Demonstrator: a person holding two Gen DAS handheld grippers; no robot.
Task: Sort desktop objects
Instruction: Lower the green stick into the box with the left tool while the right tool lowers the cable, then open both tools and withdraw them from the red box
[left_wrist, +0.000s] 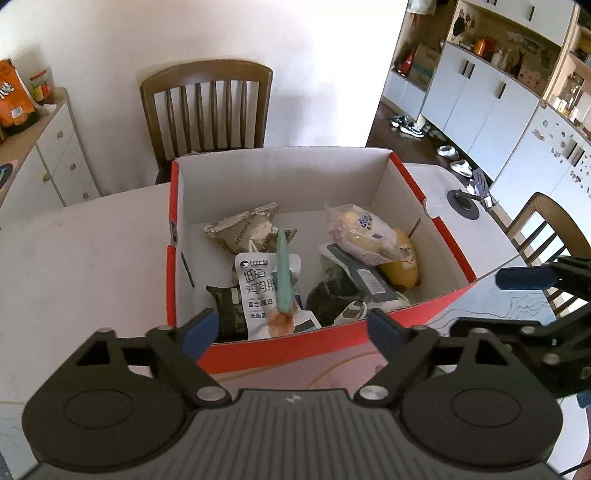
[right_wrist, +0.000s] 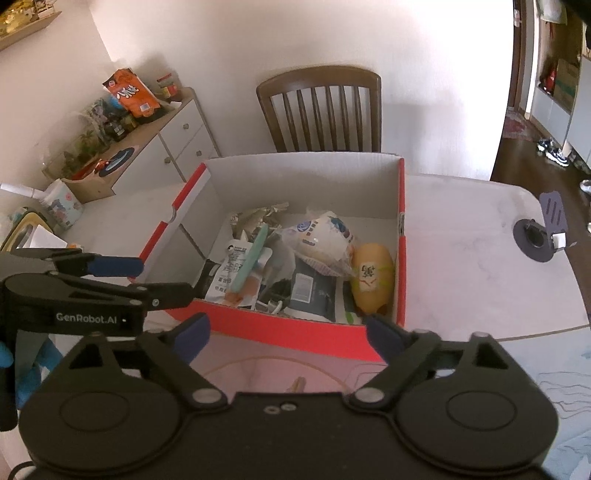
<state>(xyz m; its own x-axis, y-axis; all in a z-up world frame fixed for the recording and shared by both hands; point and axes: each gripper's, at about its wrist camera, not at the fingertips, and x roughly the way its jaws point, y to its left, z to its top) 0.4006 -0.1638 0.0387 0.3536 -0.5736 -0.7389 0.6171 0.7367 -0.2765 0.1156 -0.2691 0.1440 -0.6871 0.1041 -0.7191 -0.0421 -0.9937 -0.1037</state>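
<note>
A red cardboard box (left_wrist: 295, 350) with white inner walls stands on the white table (left_wrist: 92, 258). It holds several items: a teal stick (left_wrist: 284, 273), a white printed sachet (left_wrist: 255, 288), a clear-wrapped bread pack (left_wrist: 362, 229), a yellow bottle (left_wrist: 404, 266) and dark packets. My left gripper (left_wrist: 291, 328) hangs open just before the box's near wall, with nothing between its fingers. In the right wrist view, my right gripper (right_wrist: 288, 336) is open and empty at the same wall of the box (right_wrist: 295, 332). The left gripper (right_wrist: 147, 280) shows beside it on the left.
A pink mat (left_wrist: 332, 369) lies under the grippers at the table's near side. A wooden chair (left_wrist: 207, 107) stands behind the box, another chair (left_wrist: 543, 229) at the right. A black round fitting (left_wrist: 463, 201) sits on the table's right. A white drawer cabinet (right_wrist: 184, 140) carries snacks.
</note>
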